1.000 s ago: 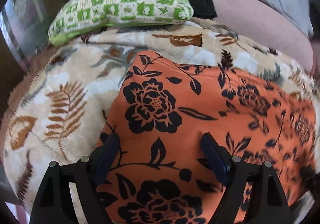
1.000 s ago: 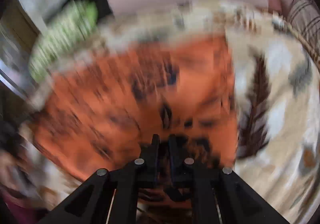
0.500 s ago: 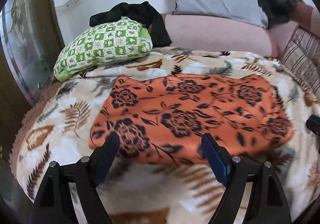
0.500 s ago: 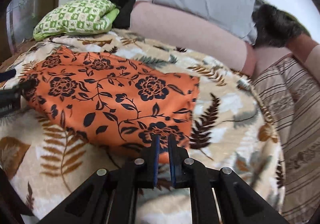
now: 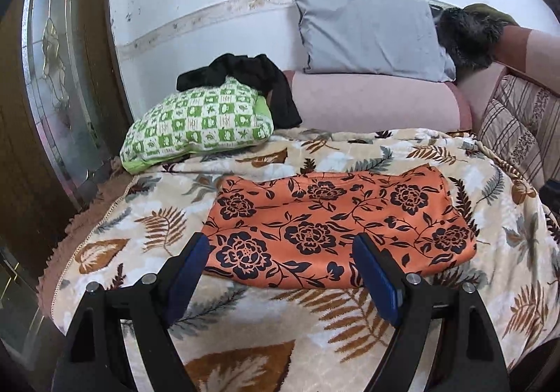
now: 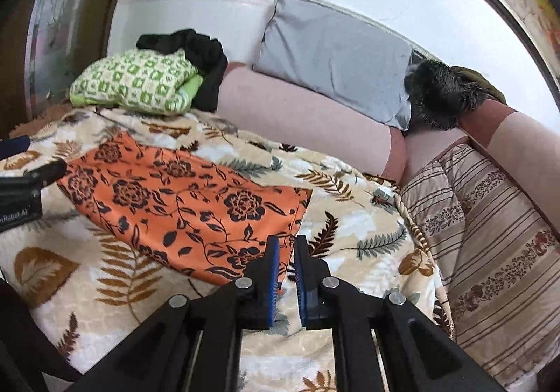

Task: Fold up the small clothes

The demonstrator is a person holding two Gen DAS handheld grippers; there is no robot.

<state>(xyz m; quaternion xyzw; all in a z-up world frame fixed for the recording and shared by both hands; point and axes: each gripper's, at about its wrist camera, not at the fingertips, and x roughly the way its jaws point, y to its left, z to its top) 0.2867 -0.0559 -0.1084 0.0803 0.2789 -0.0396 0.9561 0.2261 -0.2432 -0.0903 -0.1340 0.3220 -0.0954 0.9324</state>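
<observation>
An orange garment with black flowers [image 5: 336, 231] lies folded flat in a rectangle on the leaf-print blanket [image 5: 147, 227]; it also shows in the right wrist view [image 6: 182, 203]. My left gripper [image 5: 280, 269] is open and empty, held above the blanket in front of the garment's near edge. My right gripper [image 6: 286, 269] is nearly shut with a narrow gap and holds nothing, raised by the garment's near right corner. The left gripper also shows at the left edge of the right wrist view [image 6: 24, 178].
A green checked pillow [image 5: 199, 122] with a black garment [image 5: 252, 77] on it lies at the back left. A grey cushion [image 5: 371, 35] leans on a pink bolster [image 5: 371, 101]. A striped cushion [image 6: 490, 224] lies right. A wooden door [image 5: 42, 94] stands left.
Both grippers have pulled back and up from the garment. One second ago the left was low over it; the right jaws were over the cloth. The garment now lies free.
</observation>
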